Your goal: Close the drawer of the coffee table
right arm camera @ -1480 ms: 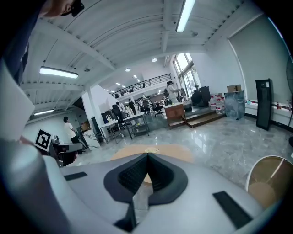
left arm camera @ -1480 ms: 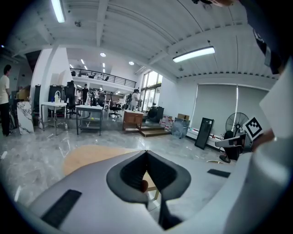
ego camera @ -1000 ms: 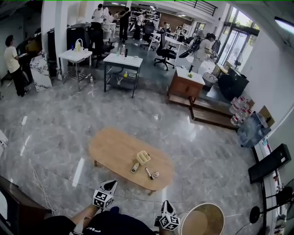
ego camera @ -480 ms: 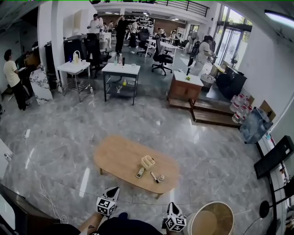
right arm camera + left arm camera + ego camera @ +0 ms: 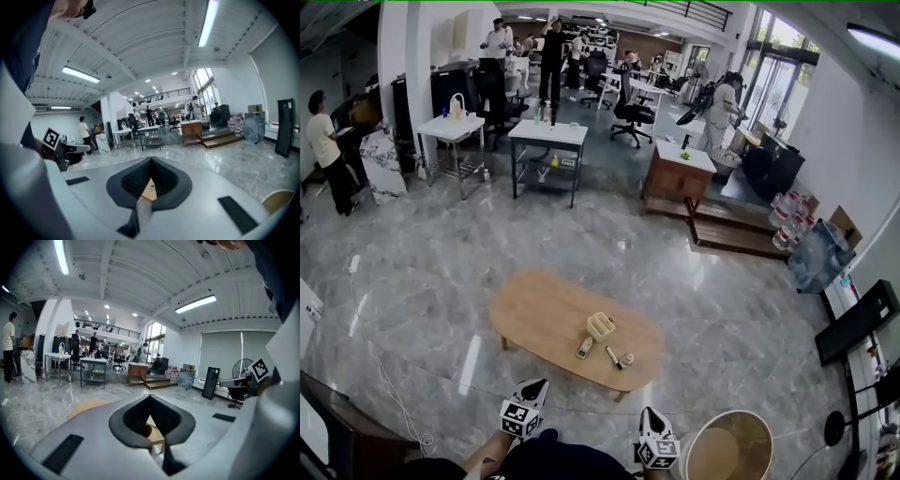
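While both claws hang low against the person's body, each reads clenched on nothing. The left gripper [image 5: 519, 410] has its dark pads meeting at the tips, and only a slice of tan tabletop shows through the gap beneath them. The right gripper [image 5: 654, 441] looks the same, tips together and nothing held.

Coffee table [image 5: 544, 319]: well apart from both claws, out on the grey marble floor ahead of the person. It is a long oval with a pale wood top on short legs. Toward its near right end sit a small cream box [image 5: 601, 325], a remote [image 5: 584, 349] and two smaller bits too small to name.

Drawer: not visible in any view, so I cannot tell whether it stands out or is pushed home. The scene fits either walking up to a drawer left open, or standing off from one already shut.

Judgement: if a push is due, closed tips suit it. Press square on the drawer front, in line with its travel, at a steady pace, so the light table does not skid on the polished floor.
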`<state>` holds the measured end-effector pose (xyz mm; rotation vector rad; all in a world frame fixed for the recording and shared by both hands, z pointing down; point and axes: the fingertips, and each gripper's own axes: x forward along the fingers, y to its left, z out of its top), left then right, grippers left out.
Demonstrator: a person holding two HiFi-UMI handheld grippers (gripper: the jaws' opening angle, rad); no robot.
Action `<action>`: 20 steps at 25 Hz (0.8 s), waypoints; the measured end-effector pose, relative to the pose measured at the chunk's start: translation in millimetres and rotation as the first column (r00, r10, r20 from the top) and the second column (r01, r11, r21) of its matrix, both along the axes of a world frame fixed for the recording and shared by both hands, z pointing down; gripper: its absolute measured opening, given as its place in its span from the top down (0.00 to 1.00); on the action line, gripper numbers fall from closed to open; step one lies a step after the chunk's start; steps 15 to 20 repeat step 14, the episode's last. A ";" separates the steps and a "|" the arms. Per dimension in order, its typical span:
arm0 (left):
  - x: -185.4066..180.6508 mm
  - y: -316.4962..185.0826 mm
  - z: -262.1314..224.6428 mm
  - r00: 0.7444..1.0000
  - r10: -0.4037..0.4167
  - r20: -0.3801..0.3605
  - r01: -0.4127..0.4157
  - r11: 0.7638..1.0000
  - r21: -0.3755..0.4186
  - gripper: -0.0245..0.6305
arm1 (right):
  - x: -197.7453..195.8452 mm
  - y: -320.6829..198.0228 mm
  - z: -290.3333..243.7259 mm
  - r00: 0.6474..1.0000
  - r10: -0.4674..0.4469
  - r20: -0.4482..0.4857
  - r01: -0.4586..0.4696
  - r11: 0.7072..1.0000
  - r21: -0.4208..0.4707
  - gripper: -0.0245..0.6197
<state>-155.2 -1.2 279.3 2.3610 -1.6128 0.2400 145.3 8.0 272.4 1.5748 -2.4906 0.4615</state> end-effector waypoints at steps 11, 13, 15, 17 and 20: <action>6.2 -3.1 4.9 1.000 0.017 0.004 -0.017 1.000 -0.006 0.93 | -0.8 -7.0 3.2 0.999 0.014 0.043 -0.014 1.000 -0.008 0.92; 11.1 -6.8 5.5 1.000 0.025 0.006 -0.025 1.000 -0.003 0.93 | 0.7 -7.7 2.8 0.999 0.013 0.050 -0.013 1.000 -0.008 0.92; 14.0 -8.5 6.1 1.000 0.028 0.006 -0.028 1.000 -0.002 0.93 | 2.0 -7.9 2.7 0.999 0.012 0.050 -0.011 1.000 -0.007 0.92; 14.0 -8.5 6.1 1.000 0.028 0.006 -0.028 1.000 -0.002 0.93 | 2.0 -7.9 2.7 0.999 0.012 0.050 -0.011 1.000 -0.007 0.92; 14.0 -8.5 6.1 1.000 0.028 0.006 -0.028 1.000 -0.002 0.93 | 2.0 -7.9 2.7 0.999 0.012 0.050 -0.011 1.000 -0.007 0.92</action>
